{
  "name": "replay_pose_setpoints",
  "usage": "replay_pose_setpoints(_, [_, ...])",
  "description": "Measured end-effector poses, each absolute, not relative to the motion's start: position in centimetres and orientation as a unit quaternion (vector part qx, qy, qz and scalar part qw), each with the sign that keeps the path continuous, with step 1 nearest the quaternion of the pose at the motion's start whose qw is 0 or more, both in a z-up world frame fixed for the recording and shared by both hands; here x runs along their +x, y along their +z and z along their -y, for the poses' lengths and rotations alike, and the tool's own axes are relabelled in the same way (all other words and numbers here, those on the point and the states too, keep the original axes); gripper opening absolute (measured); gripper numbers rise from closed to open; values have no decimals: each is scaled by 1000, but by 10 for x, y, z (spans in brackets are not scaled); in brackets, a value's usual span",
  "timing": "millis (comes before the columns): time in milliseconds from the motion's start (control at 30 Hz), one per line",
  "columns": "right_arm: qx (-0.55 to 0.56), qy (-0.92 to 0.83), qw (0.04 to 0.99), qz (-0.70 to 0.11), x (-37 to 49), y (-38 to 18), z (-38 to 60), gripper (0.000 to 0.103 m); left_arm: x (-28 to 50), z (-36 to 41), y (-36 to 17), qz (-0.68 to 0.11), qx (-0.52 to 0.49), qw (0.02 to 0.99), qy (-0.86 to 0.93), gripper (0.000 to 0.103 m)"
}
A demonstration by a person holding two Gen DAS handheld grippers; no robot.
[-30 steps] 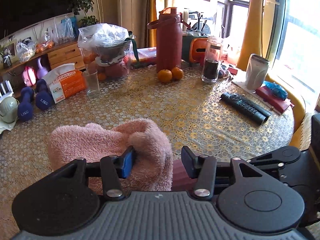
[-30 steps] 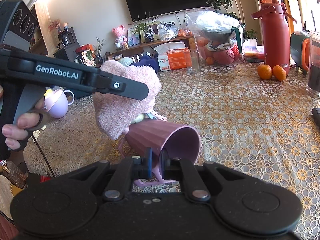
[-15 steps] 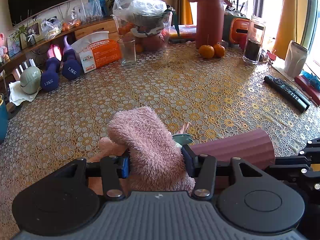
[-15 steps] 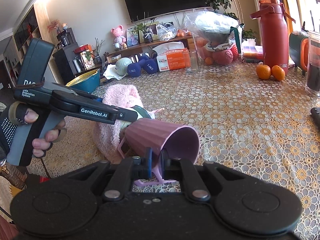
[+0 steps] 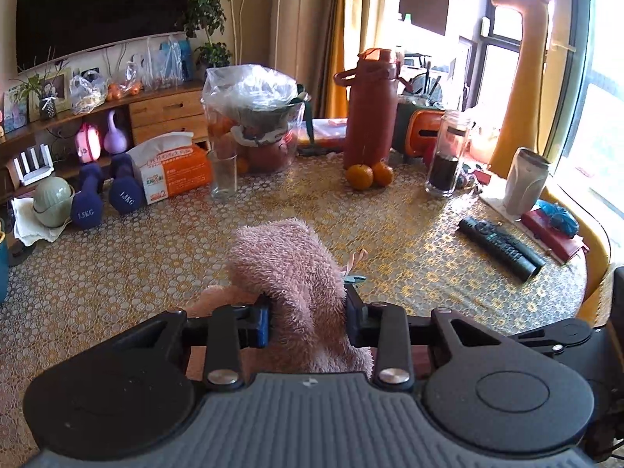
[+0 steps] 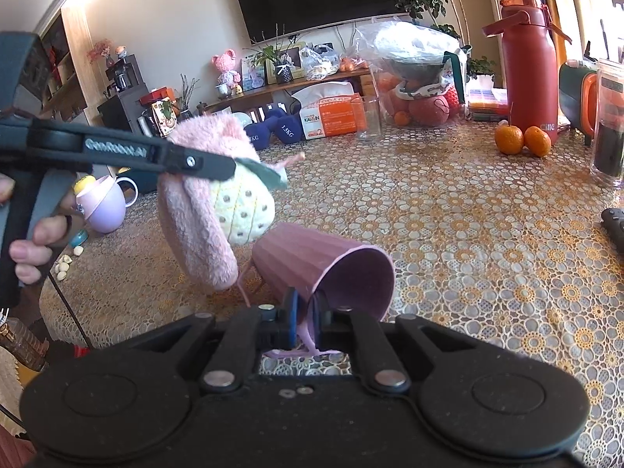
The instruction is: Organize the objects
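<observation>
Along the worktop's (image 6: pixel 468 234) far edge sit an orange "KAISIN" tissue box (image 6: pixel 331 117), two purple "1.5KG" dumbbells (image 5: pixel 105 195) and two oranges (image 6: pixel 522 139). Left claw (image 5: pixel 306 318), marked "GenRobot.AI", has just squeezed onto the raised pink plush toy (image 6: pixel 206 210); right claw (image 6: pixel 306 310) pinches the tipped pink cup's (image 6: pixel 323 265) rim.

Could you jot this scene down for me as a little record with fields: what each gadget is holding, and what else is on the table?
left hand-held gripper: jaws have just been closing, shut on the pink towel
towel: lifted off the table, hanging left of the cup
right hand-held gripper: shut on the cup's handle
cup: purple, ribbed, tipped on its side, mouth toward the camera
oranges: two, beside the red flask
remotes: lying at the table's right edge
tissue box: far side, by a glass
</observation>
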State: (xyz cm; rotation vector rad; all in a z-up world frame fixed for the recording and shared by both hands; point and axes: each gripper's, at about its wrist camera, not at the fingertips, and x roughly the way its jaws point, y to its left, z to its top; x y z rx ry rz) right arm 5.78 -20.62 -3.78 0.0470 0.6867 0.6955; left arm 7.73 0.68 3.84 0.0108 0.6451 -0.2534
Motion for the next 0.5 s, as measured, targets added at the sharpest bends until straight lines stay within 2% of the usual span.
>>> replay_pose_setpoints(267, [20,337,881,-331,57,-38,205,6,70,40,35,-331,-3,920,-210,34])
replay_pose_setpoints(500, [16,340,880,-331,57,-39,205,6,76,39,23,-329,25,928,-174,34])
